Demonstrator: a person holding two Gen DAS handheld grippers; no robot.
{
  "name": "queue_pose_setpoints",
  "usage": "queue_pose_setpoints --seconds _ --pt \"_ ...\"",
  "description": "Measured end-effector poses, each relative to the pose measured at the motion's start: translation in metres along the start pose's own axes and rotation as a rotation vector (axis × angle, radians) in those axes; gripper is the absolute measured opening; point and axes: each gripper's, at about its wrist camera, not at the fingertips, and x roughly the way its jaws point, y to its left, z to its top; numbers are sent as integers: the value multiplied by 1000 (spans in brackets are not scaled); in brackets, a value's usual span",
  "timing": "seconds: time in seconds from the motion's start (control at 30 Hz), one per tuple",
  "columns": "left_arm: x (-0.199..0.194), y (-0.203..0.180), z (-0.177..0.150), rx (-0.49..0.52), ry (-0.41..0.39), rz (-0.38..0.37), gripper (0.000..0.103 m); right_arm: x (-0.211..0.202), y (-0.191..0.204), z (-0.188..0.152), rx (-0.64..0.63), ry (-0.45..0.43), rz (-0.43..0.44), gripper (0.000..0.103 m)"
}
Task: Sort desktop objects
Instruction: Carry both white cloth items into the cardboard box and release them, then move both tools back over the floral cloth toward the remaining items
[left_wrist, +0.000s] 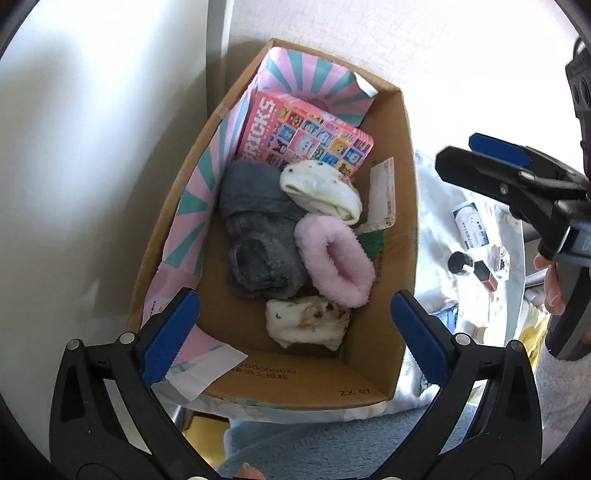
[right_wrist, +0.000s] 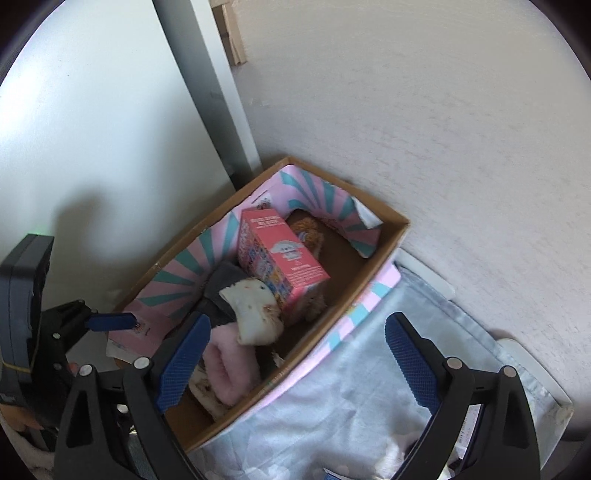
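Observation:
A cardboard box (left_wrist: 400, 155) stands against the wall and holds a pink bricks box (left_wrist: 295, 125), a grey fuzzy slipper (left_wrist: 255, 236), a pink fuzzy slipper (left_wrist: 334, 258) and white rolled socks (left_wrist: 321, 188). My left gripper (left_wrist: 291, 332) hangs open and empty over the box's near end. My right gripper (right_wrist: 295, 354) is open and empty over the box's near edge (right_wrist: 325, 343); it also shows in the left wrist view (left_wrist: 498, 162). The bricks box (right_wrist: 280, 254) and the socks (right_wrist: 255, 306) show in the right wrist view.
A pale cloth-covered table (left_wrist: 480, 236) right of the box carries a small black jar (left_wrist: 460, 263), a red lipstick (left_wrist: 487, 277) and a white packet (left_wrist: 472, 223). A white wall (right_wrist: 424, 129) stands close behind. Light blue cloth (right_wrist: 351, 398) lies beside the box.

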Motion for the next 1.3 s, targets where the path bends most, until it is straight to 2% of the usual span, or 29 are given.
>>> queue_pose_setpoints --seconds 0.17,0.37,0.43,0.63,0.83,0.97,1.17,1.3 --pt "-25 -6 0 21 -45 -19 103 -20 -7 -6 35 -41 -3 95" --pt "-35 -25 9 70 -85 -36 103 -45 -21 -20 60 -70 -71 95" --pt "-37 -33 11 91 -103 -22 103 -54 -28 -26 77 -71 -88 95" --pt "-41 -68 10 230 -132 -12 103 -87 -53 -50 167 -126 -148 95" --pt "-42 -107 6 323 -141 -101 103 -117 -85 -86 312 -167 -218 95" --pt "-44 -134 1 377 -159 -115 103 -127 -108 -116 393 -154 -254 95" --pt "-40 -161 -5 400 -175 -153 103 -140 -143 -165 546 -137 -277 95" --pt "-34 -178 -11 431 -171 -154 103 -149 -153 -189 580 -126 -315 95"
